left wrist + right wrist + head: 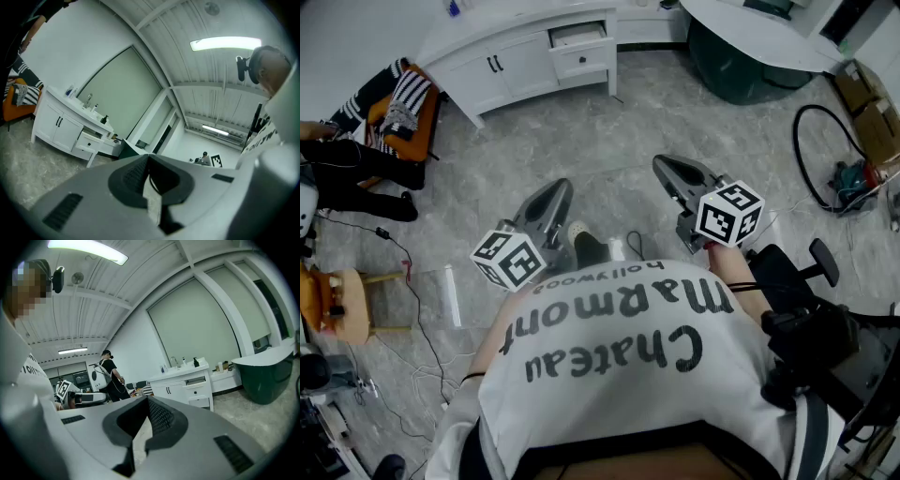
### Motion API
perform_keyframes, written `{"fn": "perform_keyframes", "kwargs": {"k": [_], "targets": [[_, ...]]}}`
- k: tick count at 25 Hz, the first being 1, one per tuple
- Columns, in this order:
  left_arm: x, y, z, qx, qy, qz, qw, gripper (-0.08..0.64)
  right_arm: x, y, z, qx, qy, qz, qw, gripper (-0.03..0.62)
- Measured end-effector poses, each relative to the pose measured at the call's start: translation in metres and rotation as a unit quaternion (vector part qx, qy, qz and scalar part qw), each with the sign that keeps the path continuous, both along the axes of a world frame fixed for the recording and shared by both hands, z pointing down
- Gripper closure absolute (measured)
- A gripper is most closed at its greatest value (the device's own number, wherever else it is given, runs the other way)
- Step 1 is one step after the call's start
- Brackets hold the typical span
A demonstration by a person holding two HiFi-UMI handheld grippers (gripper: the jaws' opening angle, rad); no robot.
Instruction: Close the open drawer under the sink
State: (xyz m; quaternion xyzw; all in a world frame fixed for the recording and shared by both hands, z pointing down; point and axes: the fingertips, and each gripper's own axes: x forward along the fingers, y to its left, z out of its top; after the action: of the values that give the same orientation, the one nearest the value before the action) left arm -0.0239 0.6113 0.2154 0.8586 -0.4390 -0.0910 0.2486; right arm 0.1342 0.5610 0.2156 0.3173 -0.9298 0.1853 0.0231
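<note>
Drawer [578, 36] stood pulled out of the white sink cabinet [516, 66] well across the floor [609, 131] from me, while I held the left tool [562, 190] and right tool [662, 166] both closed and empty.

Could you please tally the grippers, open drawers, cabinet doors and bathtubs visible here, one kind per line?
Grippers: 2 (left gripper, right gripper, both shut, empty)
Open drawer: 1
Cabinet doors: 2
Green bathtub: 1
Total: 6
</note>
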Motion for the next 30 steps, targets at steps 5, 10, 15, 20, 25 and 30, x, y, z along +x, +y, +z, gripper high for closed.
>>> {"fn": "perform_keyframes", "kwargs": {"k": [5, 10, 15, 20, 25, 30], "targets": [[0.001, 0.000, -0.002, -0.002, -0.001, 0.001, 1.0000, 0.549, -0.001, 0.000, -0.002, 0.002, 0.002, -0.001, 1.000, 0.581], [-0.001, 0.000, -0.003, 0.008, 0.001, 0.004, 1.0000, 0.550, 0.001, -0.001, -0.002, 0.001, -0.005, 0.003, 1.000, 0.580], [-0.001, 0.008, -0.009, 0.034, 0.037, 0.006, 0.9987, 0.551, -0.002, 0.008, -0.004, 0.008, -0.033, -0.012, 0.999, 0.580], [-0.006, 0.011, -0.018, 0.077, 0.071, 0.010, 0.9944, 0.551, -0.008, 0.020, -0.024, 0.026, -0.104, -0.031, 0.994, 0.580], [-0.009, -0.044, -0.015, 0.079, 0.050, 0.055, 0.9941, 0.551, -0.021, -0.025, -0.022, 0.038, -0.087, -0.019, 0.995, 0.580], [-0.028, -0.132, -0.020, 0.062, 0.048, 0.081, 0.9937, 0.549, -0.035, -0.104, -0.024, 0.024, -0.078, 0.015, 0.997, 0.580]]}}
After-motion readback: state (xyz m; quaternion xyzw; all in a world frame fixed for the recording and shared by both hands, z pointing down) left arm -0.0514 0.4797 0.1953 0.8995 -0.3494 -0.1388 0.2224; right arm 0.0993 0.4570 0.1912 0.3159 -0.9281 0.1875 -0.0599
